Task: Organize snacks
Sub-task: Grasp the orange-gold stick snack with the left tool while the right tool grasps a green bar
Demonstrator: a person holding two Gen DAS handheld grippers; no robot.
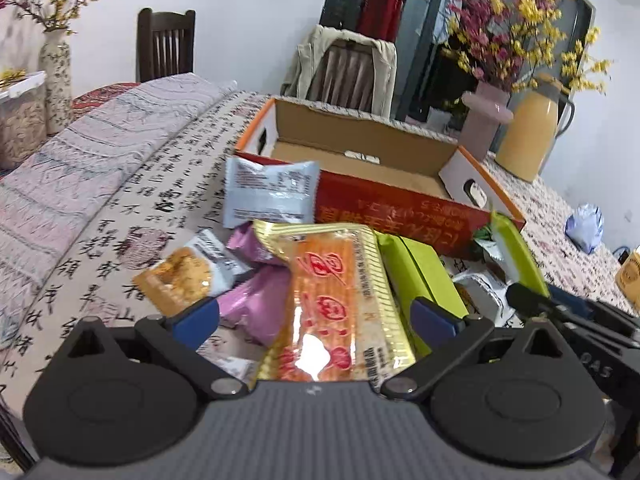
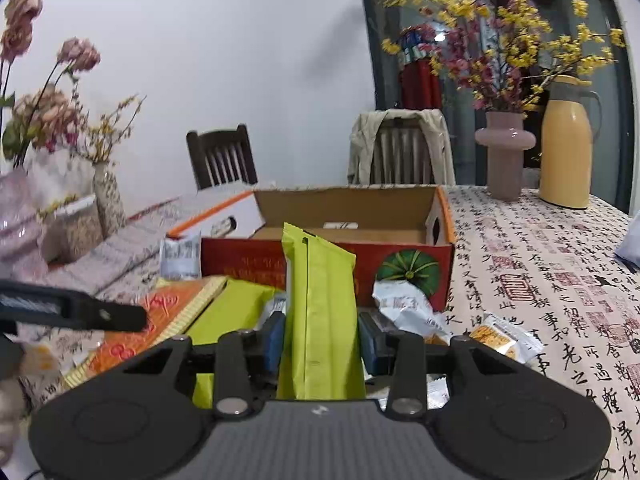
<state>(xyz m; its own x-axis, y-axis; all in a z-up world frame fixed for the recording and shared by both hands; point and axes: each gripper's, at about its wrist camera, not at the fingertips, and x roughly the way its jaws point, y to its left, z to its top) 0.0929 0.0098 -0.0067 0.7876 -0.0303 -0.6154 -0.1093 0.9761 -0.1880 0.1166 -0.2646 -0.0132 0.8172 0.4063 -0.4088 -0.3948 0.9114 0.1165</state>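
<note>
The right gripper (image 2: 322, 338) pinches a green packet (image 2: 320, 312), its blue pads pressed on the packet's 2 long sides. The packet stands upright between the jaws, its top edge reaching up in front of the box (image 2: 404, 258). The box is open, red on its near wall with a green pumpkin printed at 3 o'clock on that wall; as far as the right view shows, its cardboard floor is bare apart from a small white label at the back.

The left gripper (image 1: 316, 316) has its jaws spread wide, and nothing is gripped. An orange packet (image 1: 340, 300) with gold edges and red characters lies flat on the pile between the jaws, touched by neither pad. At 9 o'clock from it lie a pink packet (image 1: 256, 304) and a biscuit packet (image 1: 188, 276). At 11 o'clock a blue-white packet (image 1: 268, 192) leans against the box's near wall. At 3 o'clock lies a second green packet (image 1: 424, 276), flat beside the orange one.

In the right view a white crumpled wrapper (image 2: 408, 304) sits at 1 o'clock from the gripper, against the box's corner, with a yellow-printed snack (image 2: 500, 338) just beyond at 3 o'clock.

All of this rests on a tablecloth (image 2: 560, 300) printed with black calligraphy. At its far end stand a pink vase (image 2: 505, 152) of yellow and red blossoms and a yellow jug (image 2: 566, 148), side by side.
</note>
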